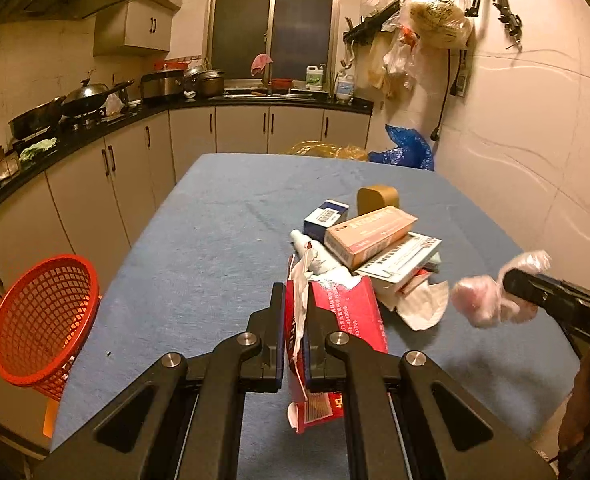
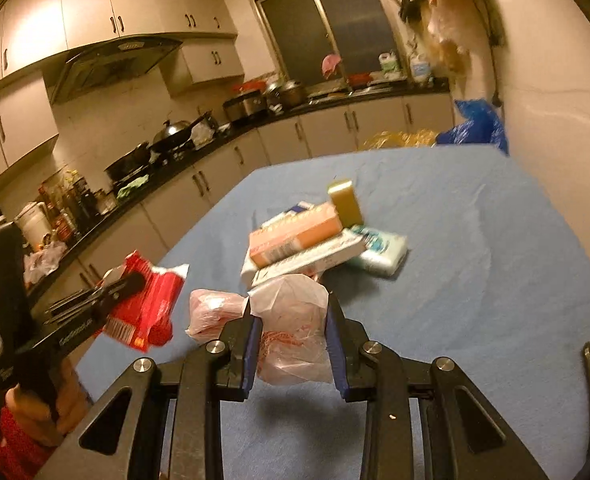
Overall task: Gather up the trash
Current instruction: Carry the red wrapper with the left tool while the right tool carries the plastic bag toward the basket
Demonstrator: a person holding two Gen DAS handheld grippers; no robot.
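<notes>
Two pieces picked: one in each gripper, neither yet in the basket.
left gripper (image 1: 295, 312): jaws clamped tight on the torn red wrapper (image 1: 335, 320), held above the blue tablecloth (image 1: 199, 240); wrapper hangs down through the fingers.
right gripper (image 2: 291, 320): pads press on the crumpled plastic bag (image 2: 291, 320), whitish-pink, lifted off the cloth; shadow visible under it. Part of the bag bulges out to the left of the jaws.
basket (image 1: 43, 320): red mesh, off the table's left edge, tilted toward the table. Inside looks empty from the left wrist view, though its bottom is only partly seen.
progress: early, my read. Nothing visibly binned; both held items need carrying left to the basket.
left on table: pile near the middle, with orange carton (image 1: 369, 232) on top, white flat box (image 1: 403, 258) under it, small blue-white box (image 1: 327, 216) behind, brown-gold box (image 1: 377, 198) at the back, white crumpled paper (image 1: 423, 308) at the front, pale green pack (image 2: 379, 254) on the far right of the pile.
in the way: pile sits just beyond both grippers; path to the basket over the cloth looks free. Right gripper has to cross past the left one to reach it, so a bump is possible.
around: kitchen counter (image 1: 95, 136) with pans along the left wall, window behind, bags hanging on the right wall, blue bag (image 1: 409, 148) past the table's far end.
</notes>
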